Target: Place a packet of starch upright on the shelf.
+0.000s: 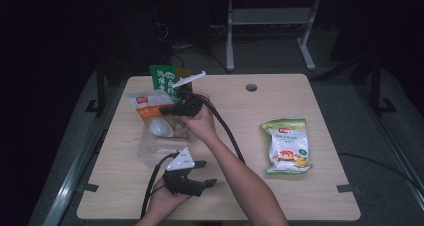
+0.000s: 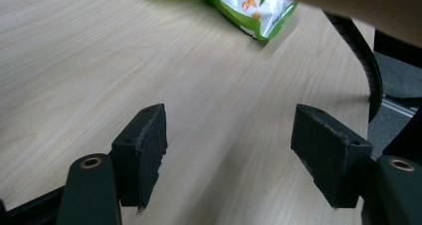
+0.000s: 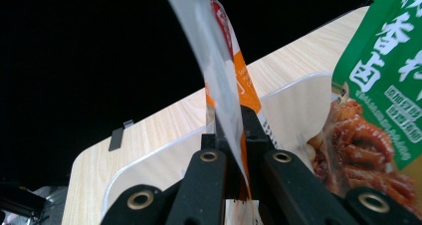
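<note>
Right gripper point(image 3: 231, 135) jaws pinch orange packet point(image 3: 226, 60) over clear bin point(image 1: 150, 148) holding green packet point(image 3: 383, 70); left gripper point(image 2: 229, 150) jaws gape empty

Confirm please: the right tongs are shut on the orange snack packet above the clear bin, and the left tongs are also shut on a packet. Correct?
Not quite. The left tongs are open and hold nothing, as the left gripper view shows. The right tongs are indeed shut on the orange snack packet above the clear bin.

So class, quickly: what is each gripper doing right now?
Left gripper: open, holding nothing, above the table.
Right gripper: closed on the orange-and-white packet, over the clear container.
</note>
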Available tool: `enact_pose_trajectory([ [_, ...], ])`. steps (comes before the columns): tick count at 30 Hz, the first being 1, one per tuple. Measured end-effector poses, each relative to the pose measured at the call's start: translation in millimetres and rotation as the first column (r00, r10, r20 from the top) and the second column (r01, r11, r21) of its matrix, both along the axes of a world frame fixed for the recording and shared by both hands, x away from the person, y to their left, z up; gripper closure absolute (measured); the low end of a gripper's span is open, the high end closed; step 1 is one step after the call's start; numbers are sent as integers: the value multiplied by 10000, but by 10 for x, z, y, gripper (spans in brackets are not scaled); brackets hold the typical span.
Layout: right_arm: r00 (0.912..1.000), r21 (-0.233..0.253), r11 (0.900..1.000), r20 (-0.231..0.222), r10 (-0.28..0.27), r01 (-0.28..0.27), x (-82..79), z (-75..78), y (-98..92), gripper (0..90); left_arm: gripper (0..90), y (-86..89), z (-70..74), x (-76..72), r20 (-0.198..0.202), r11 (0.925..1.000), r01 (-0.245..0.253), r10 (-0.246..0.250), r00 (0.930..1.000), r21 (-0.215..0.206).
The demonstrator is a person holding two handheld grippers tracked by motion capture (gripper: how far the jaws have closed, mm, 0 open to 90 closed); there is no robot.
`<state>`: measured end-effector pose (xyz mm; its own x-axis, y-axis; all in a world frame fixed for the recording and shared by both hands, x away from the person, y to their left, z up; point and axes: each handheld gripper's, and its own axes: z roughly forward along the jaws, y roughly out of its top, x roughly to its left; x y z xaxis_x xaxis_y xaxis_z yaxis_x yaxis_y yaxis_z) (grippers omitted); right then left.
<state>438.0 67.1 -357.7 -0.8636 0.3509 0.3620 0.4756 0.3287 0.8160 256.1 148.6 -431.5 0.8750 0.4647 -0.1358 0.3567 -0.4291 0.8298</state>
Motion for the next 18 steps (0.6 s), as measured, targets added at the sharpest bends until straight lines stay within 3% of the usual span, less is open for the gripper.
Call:
enact_pose_trajectory([
  [9,9994,86,9996,-212,-267,268,-9,-193,24,897,301,6,11,3,140,9998,123,-125,9998,138],
  [12,9993,-190,9994,-237,-305,300,-25,-235,4,887,301,7,11,3,101,9999,84,-85,9999,108],
  [16,9989,76,9996,-386,-263,266,-22,-241,-84,825,300,-1,9,6,111,9999,104,-105,9999,99],
  [18,9991,-104,9995,-313,-302,299,-39,-212,-128,802,300,-6,10,1,87,9999,112,-113,9999,103],
])
